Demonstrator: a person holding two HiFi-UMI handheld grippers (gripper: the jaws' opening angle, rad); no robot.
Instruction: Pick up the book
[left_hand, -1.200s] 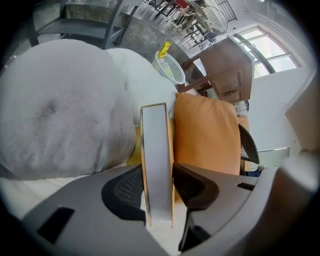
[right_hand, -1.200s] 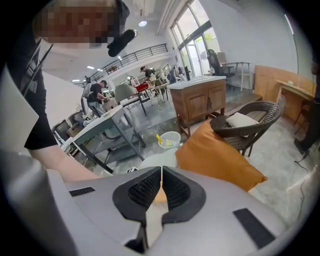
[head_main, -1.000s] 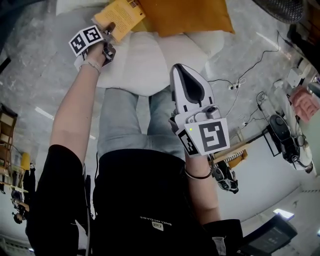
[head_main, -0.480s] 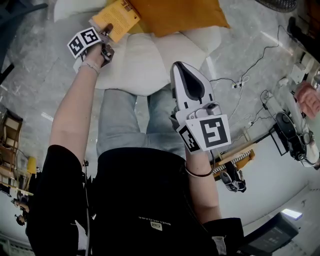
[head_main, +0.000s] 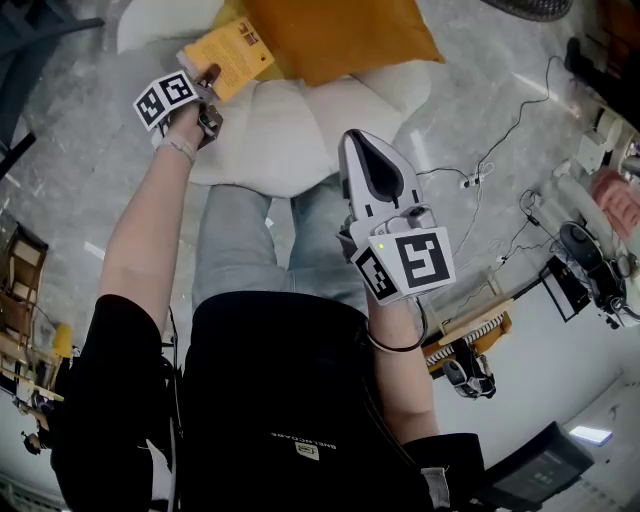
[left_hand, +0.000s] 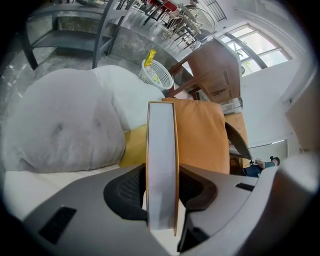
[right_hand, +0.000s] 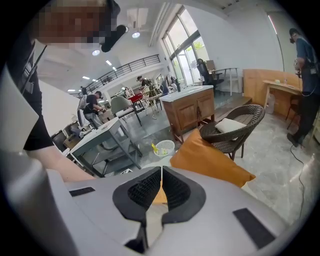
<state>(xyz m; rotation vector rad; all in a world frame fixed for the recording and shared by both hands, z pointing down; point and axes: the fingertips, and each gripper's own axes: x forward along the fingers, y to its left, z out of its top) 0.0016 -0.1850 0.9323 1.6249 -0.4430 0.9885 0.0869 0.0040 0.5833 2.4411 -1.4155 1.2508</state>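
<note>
Though print blurs, left tool (head_main: 211, 76) just tightened on the book (head_main: 229, 56); right tool (right_hand: 161, 188) closed.

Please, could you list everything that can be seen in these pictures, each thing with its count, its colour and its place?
book: one, yellow cover, held over the white cushions.
orange cushion: one, orange, on the white cushions, beside the book.
white cushions: at least two, white, on the floor before the person.
basket: one, white, on the floor beyond the cushions.
wicker chair: one, dark, beyond the orange cushion.
cables: several, black and white, on the grey floor at right.
left gripper: one, grey, jaws have just been closing, clamped on the book.
right gripper: one, white and grey, jaws together, empty, over the person's legs.
</note>
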